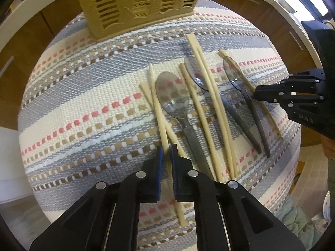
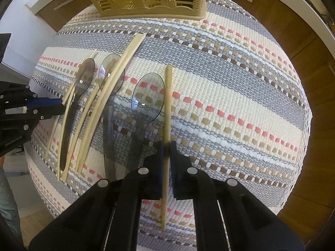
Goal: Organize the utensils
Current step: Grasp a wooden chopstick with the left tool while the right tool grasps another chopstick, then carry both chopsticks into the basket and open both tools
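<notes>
On the worktop: a woven striped mat in cream, grey, coral and tan carries everything.
Basket: a tan slotted plastic basket stands upright at the mat's far edge.
Chopsticks: pale cream, thin, tapered sticks lie lengthwise among the spoons, some crossing.
Spoons: 3 smoky clear plastic spoons with dark grey handles lie side by side, bowls toward the basket.
Left gripper: fingers pressed together on a left chopstick at the row's left end, near its lower part.
Right gripper: fingers clamped on a right chopstick, the rightmost one, just beside a spoon.
Position: both chopsticks appear to lie against the mat.
</notes>
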The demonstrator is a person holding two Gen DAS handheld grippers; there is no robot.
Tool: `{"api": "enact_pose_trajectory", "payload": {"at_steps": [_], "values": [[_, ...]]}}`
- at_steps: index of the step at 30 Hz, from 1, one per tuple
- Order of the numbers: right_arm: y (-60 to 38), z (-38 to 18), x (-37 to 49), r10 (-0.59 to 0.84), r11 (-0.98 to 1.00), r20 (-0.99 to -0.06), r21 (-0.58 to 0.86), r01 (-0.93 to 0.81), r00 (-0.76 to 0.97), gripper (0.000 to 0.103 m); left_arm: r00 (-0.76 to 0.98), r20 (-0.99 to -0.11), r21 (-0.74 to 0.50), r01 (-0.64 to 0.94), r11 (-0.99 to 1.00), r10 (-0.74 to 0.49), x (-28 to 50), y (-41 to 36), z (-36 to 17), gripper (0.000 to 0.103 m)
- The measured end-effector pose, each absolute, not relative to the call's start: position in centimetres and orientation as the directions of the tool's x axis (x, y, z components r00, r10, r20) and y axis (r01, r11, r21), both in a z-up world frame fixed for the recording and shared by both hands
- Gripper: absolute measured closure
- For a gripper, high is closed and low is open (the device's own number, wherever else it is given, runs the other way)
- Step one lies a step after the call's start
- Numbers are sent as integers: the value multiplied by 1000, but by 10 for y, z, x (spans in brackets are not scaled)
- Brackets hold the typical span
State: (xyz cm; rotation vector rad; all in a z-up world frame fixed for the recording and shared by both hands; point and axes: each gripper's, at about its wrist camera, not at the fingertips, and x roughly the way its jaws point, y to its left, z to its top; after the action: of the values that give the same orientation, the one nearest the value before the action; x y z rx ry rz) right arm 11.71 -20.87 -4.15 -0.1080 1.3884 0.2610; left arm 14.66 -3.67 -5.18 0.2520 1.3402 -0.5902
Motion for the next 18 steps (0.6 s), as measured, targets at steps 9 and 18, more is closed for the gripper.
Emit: {"api": "enact_pose_trajectory", "payload": {"at_steps": [9,18], "values": [[-231,-30,113,159,965,-969,112,-236,190,98,212,-938,-156,452,878,-276,141,12,-27,99],[-252,54,94,274,943,-863,154,-297,424,98,422,-781,-264,446,855,-461,127,46,53,99]]}}
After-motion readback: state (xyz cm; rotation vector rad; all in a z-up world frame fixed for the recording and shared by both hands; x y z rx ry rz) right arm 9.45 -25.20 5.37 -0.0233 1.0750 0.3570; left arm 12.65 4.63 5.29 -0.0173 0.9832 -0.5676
